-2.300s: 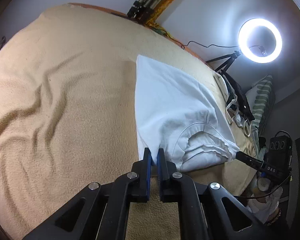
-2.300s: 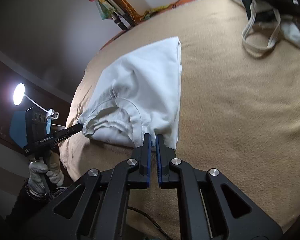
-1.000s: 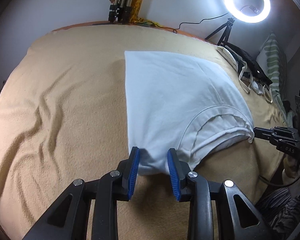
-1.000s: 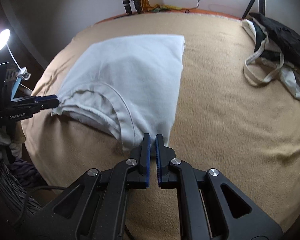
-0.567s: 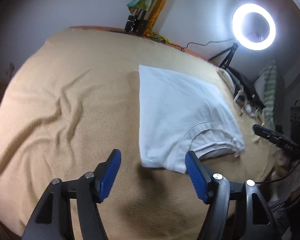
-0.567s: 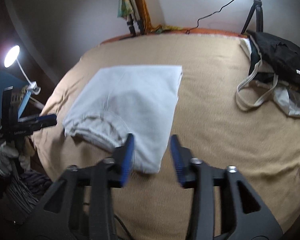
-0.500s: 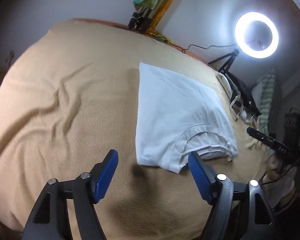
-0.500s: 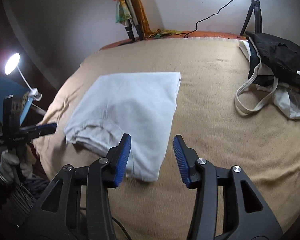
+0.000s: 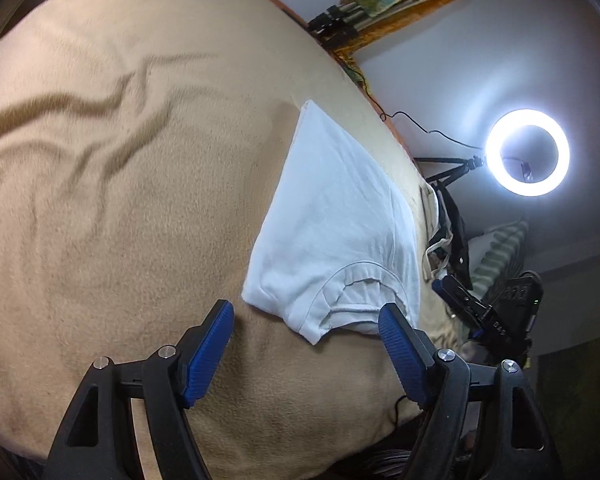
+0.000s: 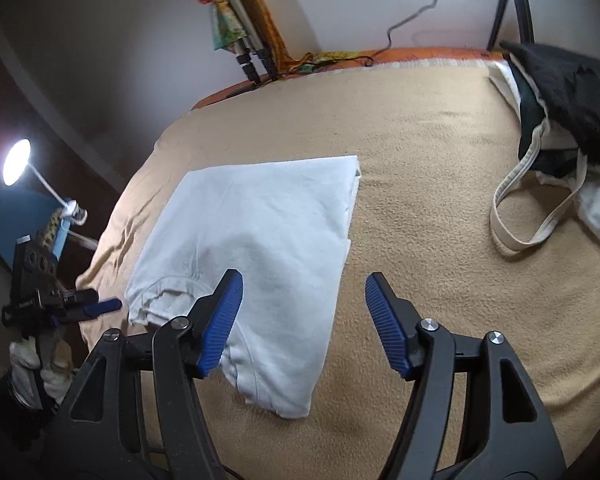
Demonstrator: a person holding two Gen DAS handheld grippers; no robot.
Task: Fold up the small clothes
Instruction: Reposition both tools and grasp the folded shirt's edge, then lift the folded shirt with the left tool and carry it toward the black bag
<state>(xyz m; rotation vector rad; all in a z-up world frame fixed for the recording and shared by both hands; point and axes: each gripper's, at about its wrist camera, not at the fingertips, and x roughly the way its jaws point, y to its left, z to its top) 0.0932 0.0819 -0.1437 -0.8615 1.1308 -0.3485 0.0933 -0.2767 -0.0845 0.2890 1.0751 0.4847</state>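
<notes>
Jaws: left gripper (image 9: 306, 350) wide, nothing between, held apart from cloth | right gripper (image 10: 304, 320) has just been opening, wide, nothing gripped | folded white T-shirt (image 10: 256, 248) flat on tan blanket (image 10: 428, 168), just ahead of both jaw pairs | tote bag (image 10: 540, 208) beyond right jaw | ring light (image 9: 527, 152) far ahead-right of left jaws

A white T-shirt (image 10: 260, 236) lies folded flat on the tan blanket (image 10: 440, 220), sleeve hem showing.

Ring light (image 9: 527, 153), tan blanket (image 9: 120, 200), tote bag (image 10: 540, 208)
</notes>
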